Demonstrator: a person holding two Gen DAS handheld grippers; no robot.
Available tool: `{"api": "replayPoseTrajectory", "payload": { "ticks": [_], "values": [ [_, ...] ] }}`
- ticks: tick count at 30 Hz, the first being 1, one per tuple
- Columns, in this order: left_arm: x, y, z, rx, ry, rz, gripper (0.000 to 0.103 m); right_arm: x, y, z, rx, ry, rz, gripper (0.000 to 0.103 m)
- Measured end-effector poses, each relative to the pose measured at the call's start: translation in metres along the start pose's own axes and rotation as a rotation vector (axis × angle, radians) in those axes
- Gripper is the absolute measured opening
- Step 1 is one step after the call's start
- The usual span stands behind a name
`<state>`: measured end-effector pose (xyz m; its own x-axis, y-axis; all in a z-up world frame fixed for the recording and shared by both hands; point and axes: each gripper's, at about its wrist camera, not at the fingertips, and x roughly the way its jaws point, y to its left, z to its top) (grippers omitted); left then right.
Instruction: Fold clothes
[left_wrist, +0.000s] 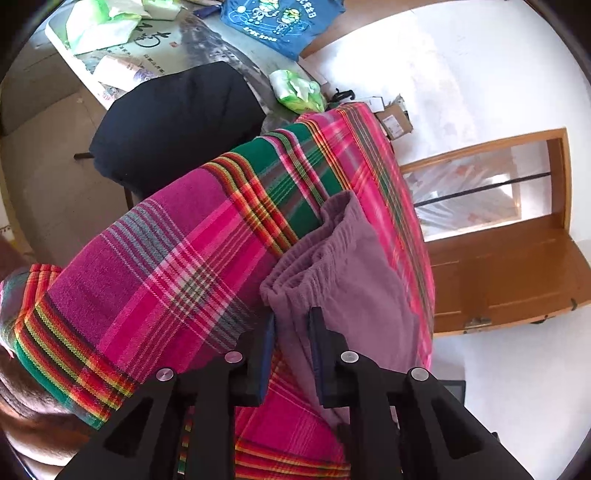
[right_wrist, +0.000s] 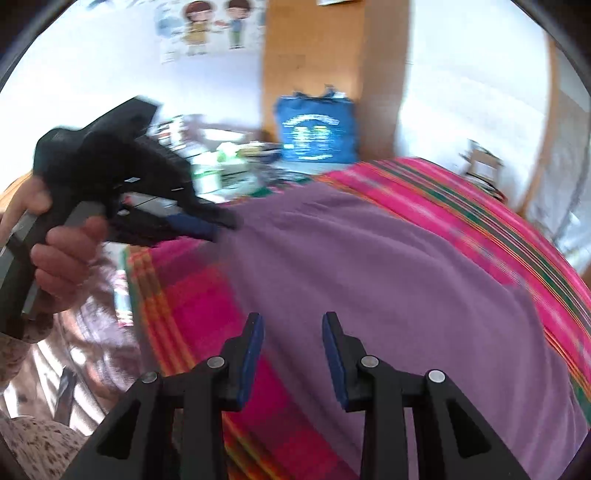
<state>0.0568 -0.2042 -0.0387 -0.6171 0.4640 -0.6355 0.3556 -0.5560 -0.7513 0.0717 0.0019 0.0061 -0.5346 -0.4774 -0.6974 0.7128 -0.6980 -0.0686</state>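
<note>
A purple garment (left_wrist: 343, 280) with an elastic waistband lies on a bright pink, green and orange plaid cloth (left_wrist: 166, 258). My left gripper (left_wrist: 293, 328) is shut on the waistband corner, and purple fabric fills the narrow gap between its blue pads. The right wrist view is blurred. There the garment (right_wrist: 369, 277) spreads wide over the plaid cloth (right_wrist: 192, 306), and the left gripper (right_wrist: 221, 227), held by a person's hand (right_wrist: 62, 266), pinches its left edge. My right gripper (right_wrist: 293, 325) hovers open over the garment's near part with nothing between its fingers.
Beyond the plaid cloth sit a black bundle (left_wrist: 173, 122), green-and-white packets (left_wrist: 295, 90) and a blue printed item (left_wrist: 273, 22) on a cluttered table. A cardboard box (left_wrist: 395, 120) and a wooden door (left_wrist: 517, 273) lie to the right.
</note>
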Motion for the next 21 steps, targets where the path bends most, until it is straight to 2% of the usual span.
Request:
{"api": "replayPoseTrajectory", "payload": {
  "ticks": [7,16,18,20,21],
  "values": [
    [-0.003,-0.008,0.003,0.016,0.016,-0.015,0.019,0.036,0.036,0.023,-0.12,0.009,-0.015,0.037],
    [-0.001,-0.008,0.004,0.017,0.042,-0.011,0.019,0.063,0.052,0.047,-0.173,0.033,-0.09,0.037],
    [-0.001,-0.008,0.004,0.017,0.047,-0.009,0.02,0.068,0.055,0.049,-0.178,0.041,-0.117,0.031],
    [0.0,-0.006,0.005,0.004,0.06,-0.016,0.026,0.069,0.055,0.05,-0.173,0.037,-0.13,0.016],
    [0.001,-0.004,0.006,-0.007,0.068,-0.023,0.029,0.068,0.054,0.05,-0.166,0.032,-0.131,0.014]
  ]
}}
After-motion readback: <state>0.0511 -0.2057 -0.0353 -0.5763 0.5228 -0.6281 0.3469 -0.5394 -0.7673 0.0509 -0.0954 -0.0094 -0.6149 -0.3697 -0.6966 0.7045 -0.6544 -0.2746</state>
